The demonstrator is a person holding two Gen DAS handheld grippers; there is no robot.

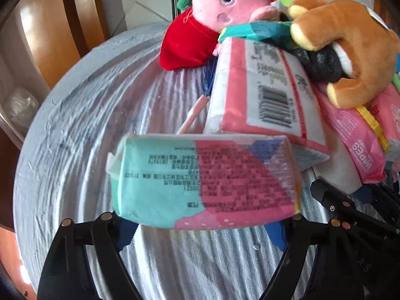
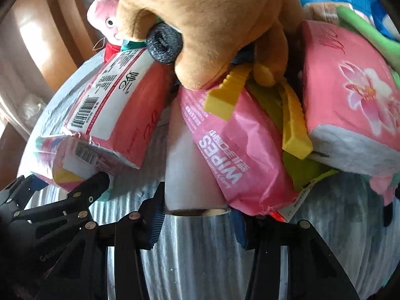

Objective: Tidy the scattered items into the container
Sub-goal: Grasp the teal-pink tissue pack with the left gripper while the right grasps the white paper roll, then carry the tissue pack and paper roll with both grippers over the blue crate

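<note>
My left gripper (image 1: 200,227) is shut on a teal and pink tissue pack (image 1: 202,182), held over the grey ribbed container (image 1: 75,130). The same pack (image 2: 72,160) and the left gripper (image 2: 95,182) show at the left of the right wrist view. My right gripper (image 2: 195,222) is shut on a white roll (image 2: 192,170) with a clear film end, held among the pile. A pink wipes pack (image 2: 225,150) lies against the roll. The right gripper (image 1: 350,207) also shows in the left wrist view.
Piled in the container: a pink-and-white tissue pack (image 1: 262,92), a pink plush pig (image 1: 225,0), a brown plush toy (image 2: 212,25), a yellow clip (image 2: 295,122), a flowered pink tissue pack (image 2: 355,100). A wooden chair (image 1: 50,25) stands behind at left.
</note>
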